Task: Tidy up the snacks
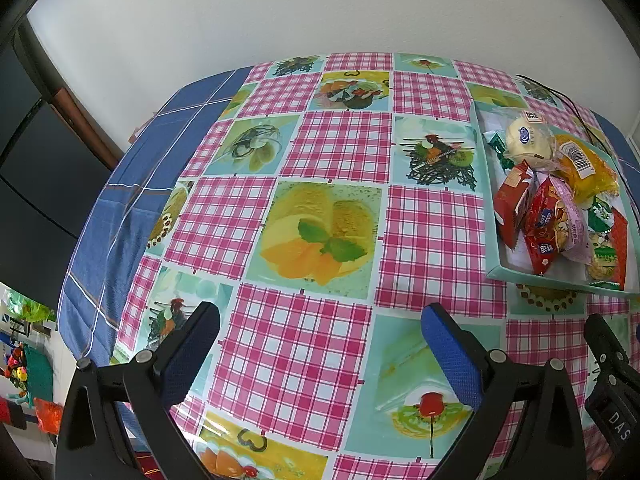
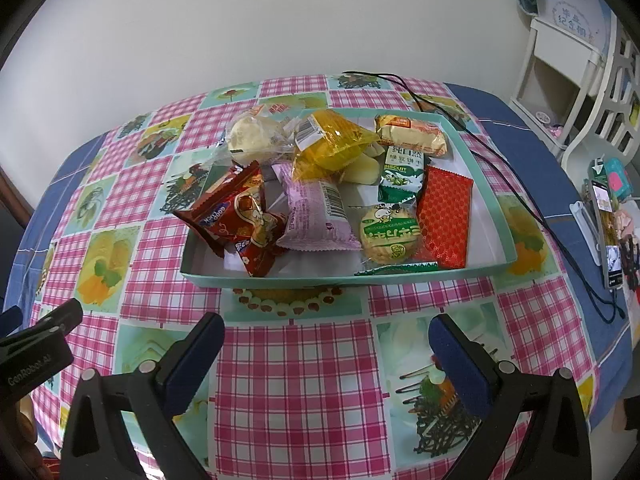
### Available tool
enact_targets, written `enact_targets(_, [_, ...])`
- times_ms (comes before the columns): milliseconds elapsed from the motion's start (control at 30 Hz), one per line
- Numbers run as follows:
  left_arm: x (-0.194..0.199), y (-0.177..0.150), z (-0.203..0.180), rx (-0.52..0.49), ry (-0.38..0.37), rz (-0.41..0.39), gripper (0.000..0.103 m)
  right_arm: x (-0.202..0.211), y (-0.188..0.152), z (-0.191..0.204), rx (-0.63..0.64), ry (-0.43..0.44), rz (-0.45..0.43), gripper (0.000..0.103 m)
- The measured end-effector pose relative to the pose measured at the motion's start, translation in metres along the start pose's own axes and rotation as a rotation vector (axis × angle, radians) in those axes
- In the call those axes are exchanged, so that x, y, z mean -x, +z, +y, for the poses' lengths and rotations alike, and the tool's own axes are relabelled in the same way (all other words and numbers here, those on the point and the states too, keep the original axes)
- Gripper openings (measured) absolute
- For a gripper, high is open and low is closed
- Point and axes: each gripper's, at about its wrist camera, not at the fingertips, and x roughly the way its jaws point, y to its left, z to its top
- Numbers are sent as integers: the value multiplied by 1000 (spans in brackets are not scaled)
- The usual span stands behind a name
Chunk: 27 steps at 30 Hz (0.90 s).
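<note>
Hovering over checked tabletop (image 2: 296,364), both empty: left gripper (image 1: 320,334) fingers spread, right gripper (image 2: 326,340) fingers spread; snacks (image 2: 316,188) heaped in teal tray (image 2: 280,278) ahead.

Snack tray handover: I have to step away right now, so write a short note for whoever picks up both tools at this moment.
Left tool: open, empty, hovering over bare tablecloth, left of the tray.
Right tool: open, empty, facing the tray's near side.
Snack tray: shallow teal box on the tablecloth. All visible snacks lie loosely piled inside: red packets, pink packet, yellow bag, round bun, green biscuit pack, round green-label cake, flat red pack, orange pack.
Done: nothing sorted, judging by the pile.
Left: pick and arrange every snack.
</note>
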Motion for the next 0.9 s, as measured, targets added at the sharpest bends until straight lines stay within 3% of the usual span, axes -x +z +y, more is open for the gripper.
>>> enact_targets(900, [5,0,1,9,-19,-23,101,0,0,-1,-2,0,1,103])
